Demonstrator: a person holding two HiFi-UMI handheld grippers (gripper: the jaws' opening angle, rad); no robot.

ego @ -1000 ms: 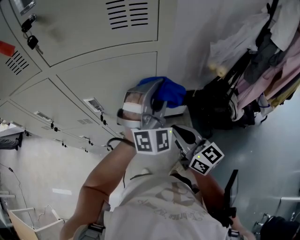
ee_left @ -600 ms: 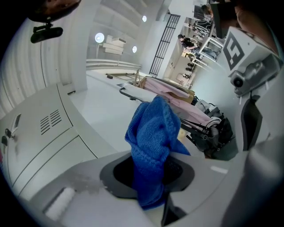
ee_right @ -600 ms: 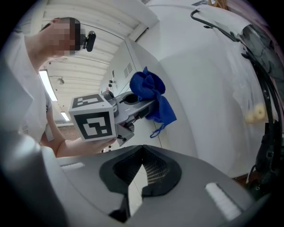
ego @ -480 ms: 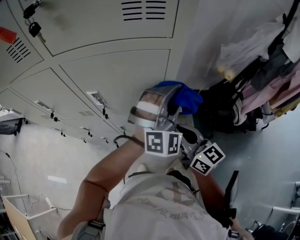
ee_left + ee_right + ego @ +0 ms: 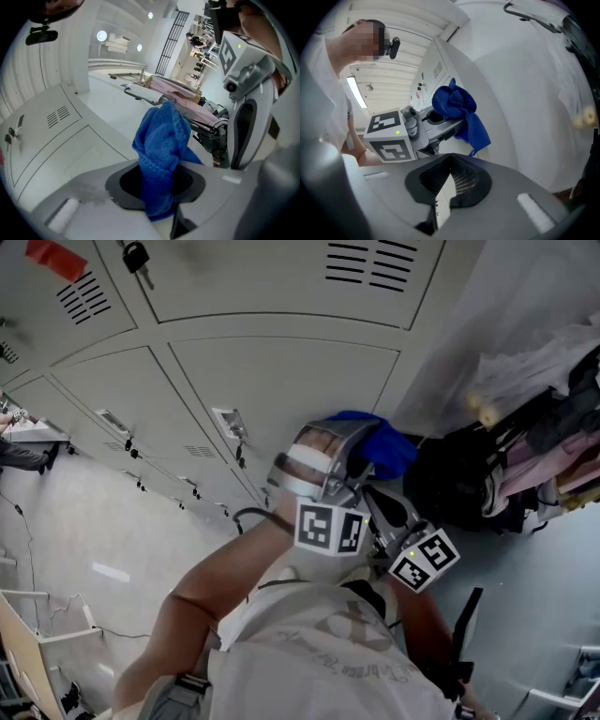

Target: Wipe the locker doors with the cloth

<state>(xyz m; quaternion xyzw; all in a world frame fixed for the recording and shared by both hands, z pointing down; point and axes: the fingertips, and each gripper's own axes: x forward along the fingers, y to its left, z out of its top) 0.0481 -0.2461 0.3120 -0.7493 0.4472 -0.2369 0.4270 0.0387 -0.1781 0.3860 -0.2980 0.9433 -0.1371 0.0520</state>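
The left claw (image 5: 159,180) is pinching the blue cloth (image 5: 161,143). The cloth runs down between the two jaws, and its bunched upper end stands out past them. In the head view that claw is held up in front of the grey locker doors (image 5: 281,381), with the cloth (image 5: 384,448) at the right edge of the lower door, where the lockers meet the pale wall. It seems to lie against the metal there, though the angle is too poor to be sure of contact. The right claw (image 5: 450,180) is pressed together with nothing in it. It hangs just beside and below the left one and faces it, so the cloth shows in the right gripper view too. A key (image 5: 136,257) hangs from the lock of an upper door, near a red tag (image 5: 54,257). Right of the lockers are hung clothes (image 5: 553,418) and a black bag (image 5: 459,479).
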